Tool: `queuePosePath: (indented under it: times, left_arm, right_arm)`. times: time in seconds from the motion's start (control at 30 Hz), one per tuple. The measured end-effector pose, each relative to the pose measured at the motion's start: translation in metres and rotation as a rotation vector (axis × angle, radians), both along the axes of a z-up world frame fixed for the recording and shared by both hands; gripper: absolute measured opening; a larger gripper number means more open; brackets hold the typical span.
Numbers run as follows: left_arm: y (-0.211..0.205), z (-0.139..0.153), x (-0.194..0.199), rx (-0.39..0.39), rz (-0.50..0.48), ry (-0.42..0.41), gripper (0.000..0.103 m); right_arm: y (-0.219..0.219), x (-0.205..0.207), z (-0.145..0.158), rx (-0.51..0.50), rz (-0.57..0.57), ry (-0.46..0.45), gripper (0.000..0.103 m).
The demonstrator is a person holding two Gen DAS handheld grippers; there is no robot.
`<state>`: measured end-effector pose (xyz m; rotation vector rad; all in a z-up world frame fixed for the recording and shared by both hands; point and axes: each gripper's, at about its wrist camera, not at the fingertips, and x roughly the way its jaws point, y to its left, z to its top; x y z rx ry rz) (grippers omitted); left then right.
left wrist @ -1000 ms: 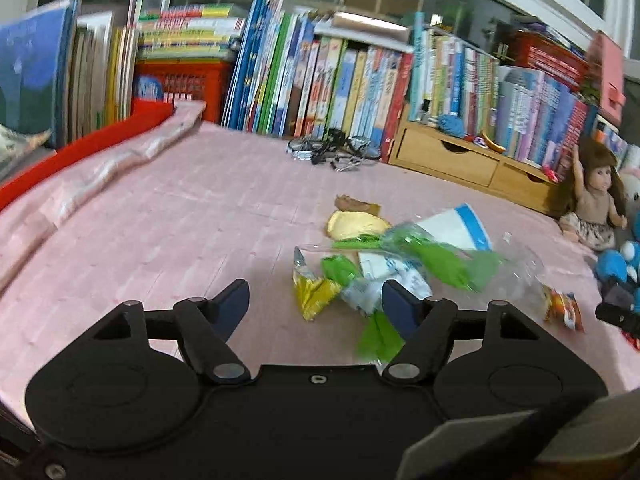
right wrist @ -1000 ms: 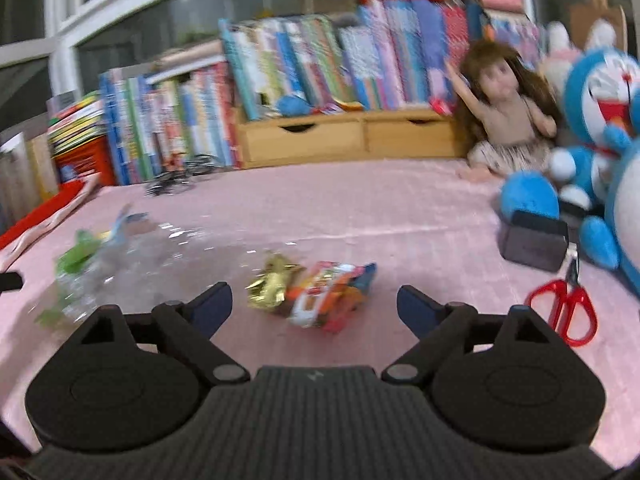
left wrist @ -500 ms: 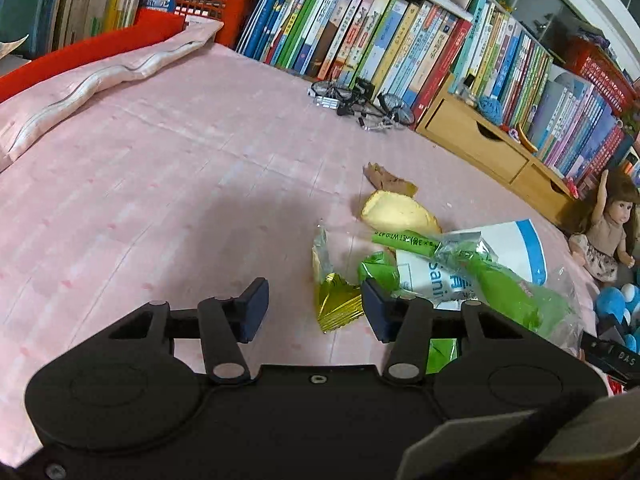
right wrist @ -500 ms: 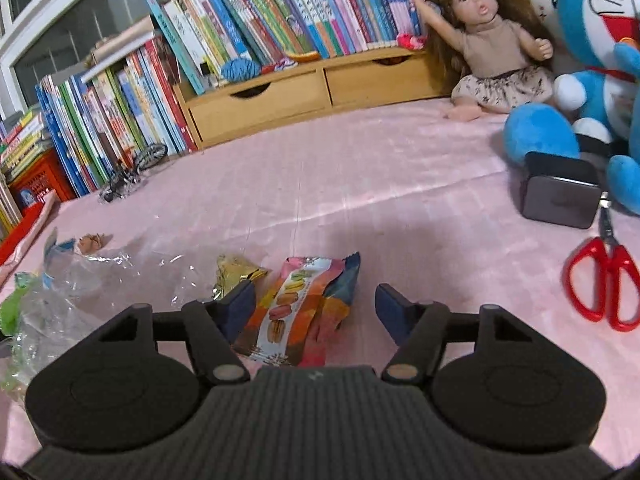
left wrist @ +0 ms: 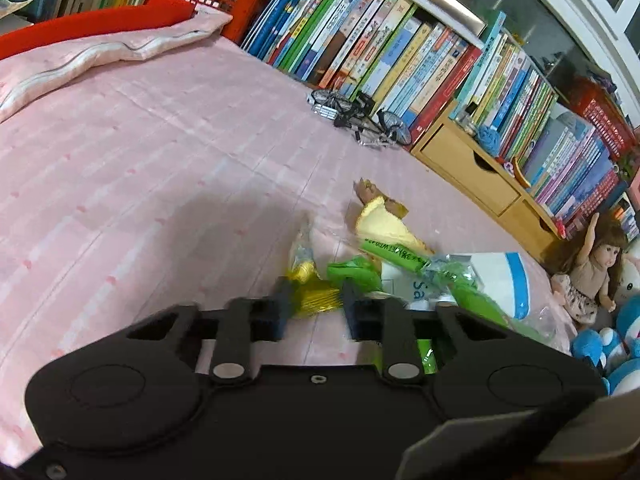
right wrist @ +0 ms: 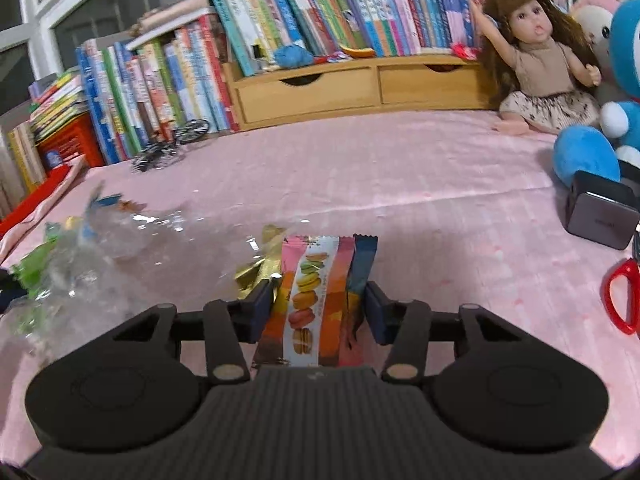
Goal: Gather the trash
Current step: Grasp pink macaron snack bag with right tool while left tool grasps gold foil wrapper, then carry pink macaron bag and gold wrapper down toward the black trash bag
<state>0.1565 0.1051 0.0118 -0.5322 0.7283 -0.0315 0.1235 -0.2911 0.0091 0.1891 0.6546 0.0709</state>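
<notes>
Landmark: the clear plastic bag (right wrist: pixel 92 248) lying on the pink bedspread (left wrist: pixel 160 152); every place below is given from it.
Left gripper (left wrist: pixel 314 300): at the bag's near-left edge, its jaws drawn together on the yellow foil wrapper (left wrist: pixel 316 294), which sits pinched between the pads.
Right gripper (right wrist: pixel 320 304): on the bag's other side, near it, jaws closing with the macaron snack packet (right wrist: pixel 316 292) between them; the pads look just at its edges, not yet pressing.
Key relation: the packet's long axis runs straight away from the jaws, so they close across its narrow width; the right hand is the nearer one to it.
Beside the packet: a gold foil scrap (right wrist: pixel 256 272) touches its bag-side edge.
Bag contents: green wrappers (left wrist: pixel 460 280) and a white-and-blue pouch (left wrist: pixel 504 276) show through or spill from the plastic; I cannot tell which lie fully inside.
Beyond the bag: a yellow cake piece (left wrist: pixel 384 224), loose on the bedspread.
</notes>
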Motion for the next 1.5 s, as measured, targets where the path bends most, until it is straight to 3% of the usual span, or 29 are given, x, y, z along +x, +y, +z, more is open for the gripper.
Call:
queuePosePath:
  times: [0.17,0.43,0.47,0.53,0.57,0.6,0.7,0.83,0.93,1.03,1.27,1.5]
  left_arm:
    - [-0.002,0.005,-0.010,0.039,0.005,-0.009,0.005]
    - [-0.002,0.024,-0.045,0.110,0.007,-0.110,0.006]
    - [-0.004,0.026,-0.046,0.141,-0.007,-0.132,0.009]
    - [-0.007,0.028,-0.043,0.190,-0.006,-0.150,0.027]
    - [-0.008,0.029,-0.038,0.204,-0.005,-0.143,0.047]
    - [-0.007,0.028,-0.033,0.209,0.001,-0.134,0.053]
    - [-0.004,0.023,-0.014,0.199,0.017,-0.093,0.054]
    - [-0.001,0.009,0.007,0.212,0.042,-0.012,0.053]
    - [-0.004,0.003,0.009,0.224,0.027,-0.019,0.050]
    - [-0.005,0.000,0.014,0.197,0.005,-0.013,0.022]
    - [-0.006,0.006,0.003,0.177,-0.003,-0.011,0.017]
    - [-0.011,0.023,-0.035,0.206,0.007,-0.063,0.017]
  right_arm:
    - [0.006,-0.020,0.013,-0.006,0.041,-0.047,0.053]
    - [0.016,-0.052,0.030,0.020,0.108,-0.103,0.053]
    - [0.017,-0.055,0.031,0.023,0.114,-0.107,0.053]
    - [0.020,-0.060,0.034,0.021,0.124,-0.116,0.053]
    - [0.021,-0.062,0.034,0.020,0.127,-0.119,0.053]
    - [0.022,-0.063,0.035,0.020,0.128,-0.124,0.053]
    - [0.022,-0.064,0.036,0.027,0.126,-0.126,0.053]
    - [0.020,-0.064,0.035,0.042,0.119,-0.121,0.053]
    - [0.020,-0.064,0.033,0.044,0.121,-0.119,0.053]
    - [0.021,-0.063,0.032,0.049,0.125,-0.117,0.053]
    - [0.028,-0.069,0.035,0.061,0.151,-0.132,0.053]
    - [0.039,-0.079,0.038,0.076,0.191,-0.140,0.053]
